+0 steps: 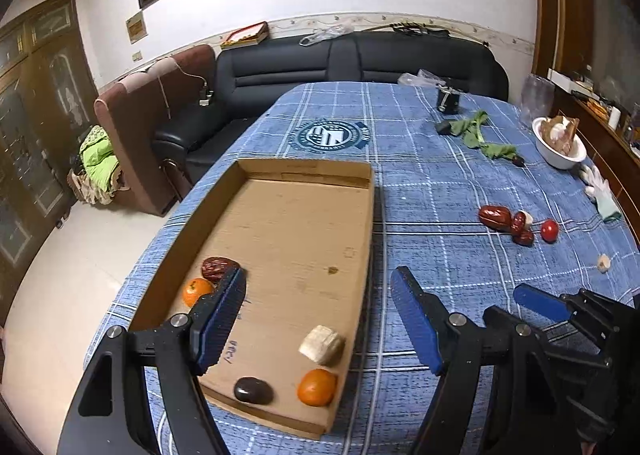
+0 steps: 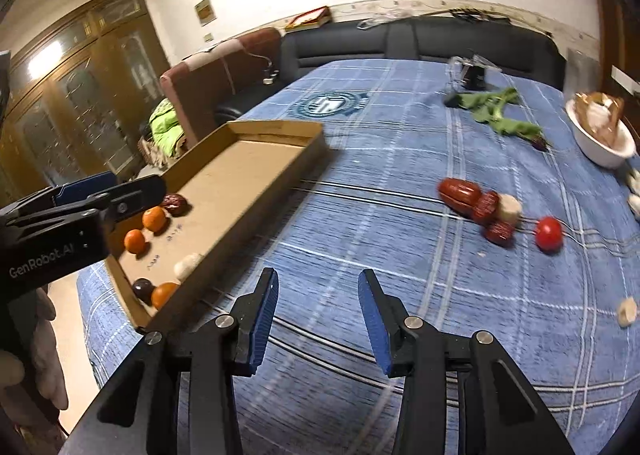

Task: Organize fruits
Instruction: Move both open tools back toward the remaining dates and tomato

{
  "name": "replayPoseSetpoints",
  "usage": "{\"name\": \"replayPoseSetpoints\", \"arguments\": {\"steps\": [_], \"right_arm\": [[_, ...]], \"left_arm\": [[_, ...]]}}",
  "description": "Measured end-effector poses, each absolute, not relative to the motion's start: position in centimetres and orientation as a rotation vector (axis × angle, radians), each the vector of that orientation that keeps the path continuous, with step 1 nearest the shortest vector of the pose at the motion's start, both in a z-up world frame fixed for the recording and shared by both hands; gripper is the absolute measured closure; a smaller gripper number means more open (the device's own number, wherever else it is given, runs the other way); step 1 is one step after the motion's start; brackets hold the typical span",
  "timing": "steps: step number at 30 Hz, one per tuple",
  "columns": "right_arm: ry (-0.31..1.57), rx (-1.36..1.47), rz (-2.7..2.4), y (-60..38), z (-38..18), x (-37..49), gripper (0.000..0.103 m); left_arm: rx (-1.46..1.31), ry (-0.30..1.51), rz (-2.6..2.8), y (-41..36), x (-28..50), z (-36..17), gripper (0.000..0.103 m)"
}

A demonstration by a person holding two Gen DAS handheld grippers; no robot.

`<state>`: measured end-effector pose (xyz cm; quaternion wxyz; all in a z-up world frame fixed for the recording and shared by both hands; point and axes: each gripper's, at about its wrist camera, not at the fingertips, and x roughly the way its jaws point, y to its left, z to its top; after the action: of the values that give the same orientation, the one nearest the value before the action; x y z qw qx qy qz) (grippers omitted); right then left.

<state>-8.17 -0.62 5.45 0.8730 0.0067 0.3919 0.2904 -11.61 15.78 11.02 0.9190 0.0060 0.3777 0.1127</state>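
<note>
A shallow cardboard tray (image 1: 276, 171) (image 2: 280, 131) sits on the blue plaid tablecloth. It holds oranges (image 1: 317, 387) (image 1: 197, 291) (image 2: 154, 218), a red date (image 1: 218, 267), a dark plum (image 1: 253, 389) and a pale banana chunk (image 1: 322, 345). My left gripper (image 1: 320, 319) is open and empty above the tray's near right part. To the right, loose on the cloth, lie red dates (image 2: 460, 191) (image 1: 495, 215), a cherry tomato (image 2: 549, 233) (image 1: 549, 230) and a pale chunk (image 2: 509, 207). My right gripper (image 2: 318, 321) is open and empty over bare cloth, short of that cluster.
A white bowl (image 2: 604, 143) (image 1: 558, 153) with scraps stands at the far right. Green leaves (image 2: 496, 111) and a dark container (image 2: 474, 75) lie farther back. A small pale piece (image 2: 627, 311) sits near the right edge. A black sofa (image 1: 352, 59) lies behind the table.
</note>
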Motion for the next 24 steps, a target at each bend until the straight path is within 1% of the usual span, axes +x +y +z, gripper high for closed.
{"name": "replayPoseSetpoints", "arguments": {"steps": [9,16,24], "right_arm": [[0.853,0.101,0.457,-8.1,3.9,-6.5,0.057],[0.848,0.165,0.326,-13.2,4.2,-3.8,0.057],[0.840,0.170,0.288,-13.5,4.2,-1.1,0.057]], "left_arm": [[0.014,0.805,0.141,13.6,-10.6,9.9,0.029],[0.003,0.848,0.067,11.7,-8.9,8.4,0.029],[-0.023,0.882,0.024,11.0,-7.2,7.3,0.029]]}}
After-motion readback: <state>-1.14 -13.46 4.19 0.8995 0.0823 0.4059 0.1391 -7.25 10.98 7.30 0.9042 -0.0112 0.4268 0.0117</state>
